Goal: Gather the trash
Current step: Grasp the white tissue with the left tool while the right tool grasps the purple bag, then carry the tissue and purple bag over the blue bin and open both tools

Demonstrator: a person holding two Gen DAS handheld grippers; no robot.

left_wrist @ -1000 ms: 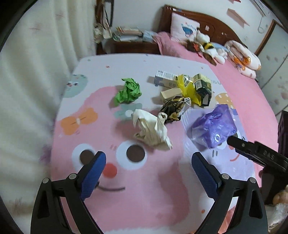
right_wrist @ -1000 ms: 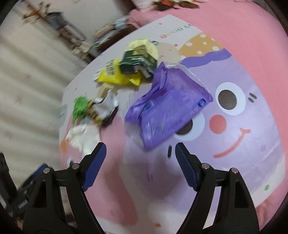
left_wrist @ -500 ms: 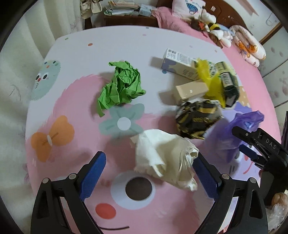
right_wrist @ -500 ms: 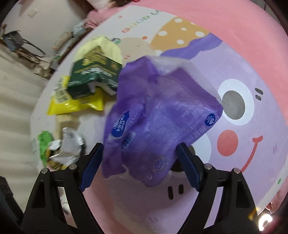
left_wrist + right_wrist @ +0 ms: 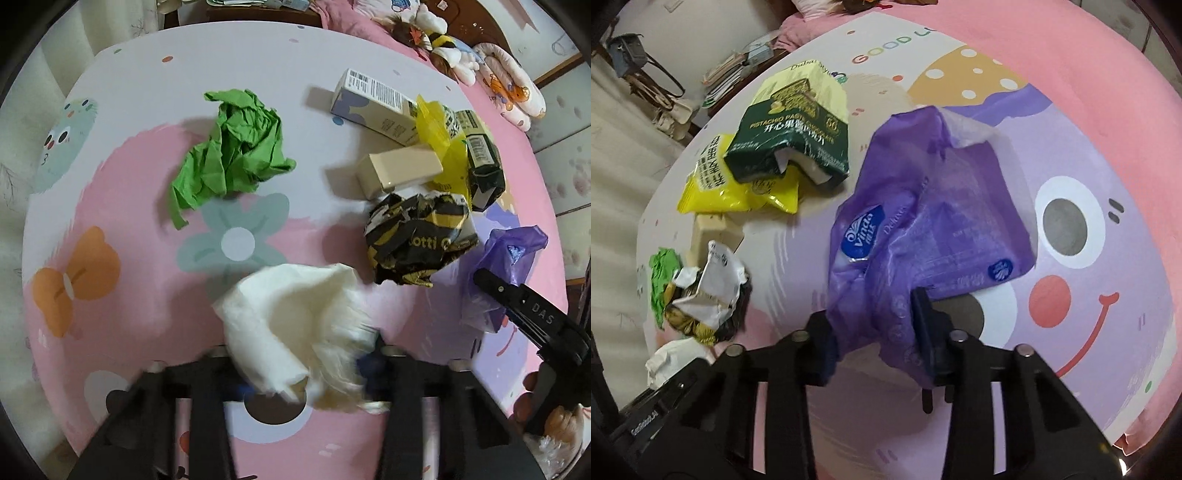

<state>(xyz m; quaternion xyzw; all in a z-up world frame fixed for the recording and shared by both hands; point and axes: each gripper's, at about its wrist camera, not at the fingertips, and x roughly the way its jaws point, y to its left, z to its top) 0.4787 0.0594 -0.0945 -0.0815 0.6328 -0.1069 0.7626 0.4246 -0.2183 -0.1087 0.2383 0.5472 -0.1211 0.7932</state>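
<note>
1. Green paper (image 5: 232,147): crumpled, far left on the mat (image 5: 92,184), apart from the rest; untouched, likely a later pick
2. Tissue (image 5: 291,332): white wad, near centre, rim blurred. Left gripper (image 5: 303,373) has its jaws clenched on the wad's near edge, low to the mat, apparently to lift it. Half a second ago those jaws stood wide with the wad lying free between them
3. Black wrapper (image 5: 417,236): black-and-yellow ball, just right of the tissue and far of it; not held
4. Beige box (image 5: 399,170) and white box (image 5: 373,99): far right of centre, lying flat, the white one behind. The yellow bag (image 5: 443,147) touches both
5. Green carton (image 5: 790,147): torn open, lying on the yellow bag, far left in the right view
6. Purple bag (image 5: 931,229): soft tissue pack, far right item. Right gripper (image 5: 875,336) is grasping its near corner, the film bunched between the pads; a corner hold suits limp plastic. Half a second ago these jaws were spread and the bag lay flat, unpinched
7. Status: both hands loaded, five pieces left on the mat; no bin in view
</note>
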